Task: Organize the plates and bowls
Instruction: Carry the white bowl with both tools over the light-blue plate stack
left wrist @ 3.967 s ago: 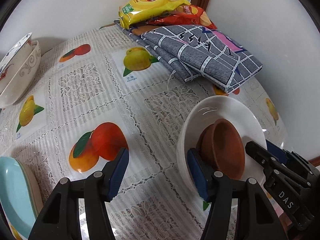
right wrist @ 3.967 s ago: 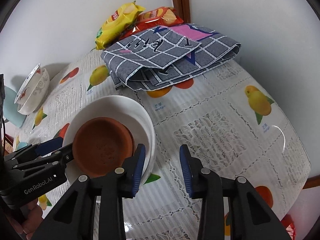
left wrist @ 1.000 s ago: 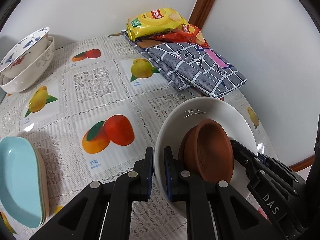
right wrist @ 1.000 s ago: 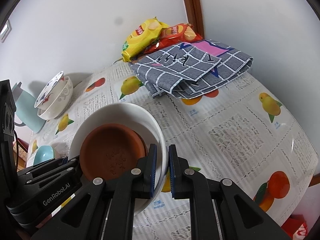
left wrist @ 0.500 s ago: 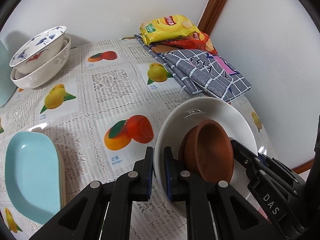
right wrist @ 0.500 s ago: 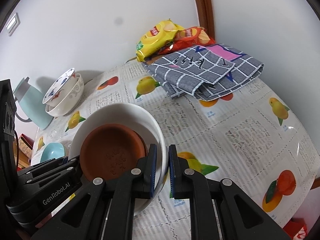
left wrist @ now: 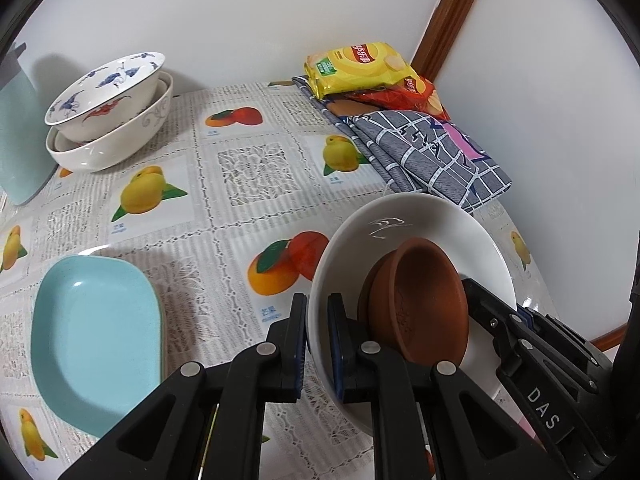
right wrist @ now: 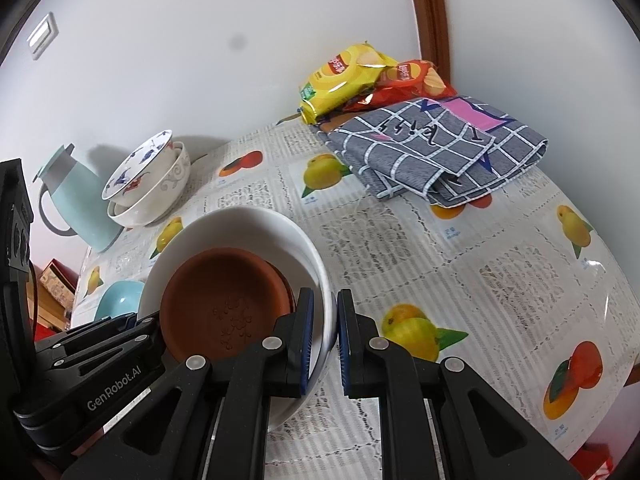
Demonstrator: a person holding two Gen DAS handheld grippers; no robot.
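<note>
Now the white bowl (left wrist: pixel 420 220), with brown dishes (left wrist: pixel 420 304) nested inside, hangs above the tablecloth (left wrist: pixel 248 172), its rim pinched by the left gripper (left wrist: pixel 318 344) at nine o'clock and the right gripper (right wrist: pixel 323 344) at three. Outward at ten o'clock in the left view stand stacked bowls (left wrist: pixel 108 108), at eight a blue dish (left wrist: pixel 92 336), at one a cloth (left wrist: pixel 432 152).

Table count
Two stacked patterned bowls (left wrist: pixel 108 120), one white bowl (left wrist: pixel 420 220) (two brown dishes (left wrist: pixel 420 300) inside), one blue plate (left wrist: pixel 92 340), two chip bags (left wrist: pixel 360 66), one jug (right wrist: pixel 76 204).
</note>
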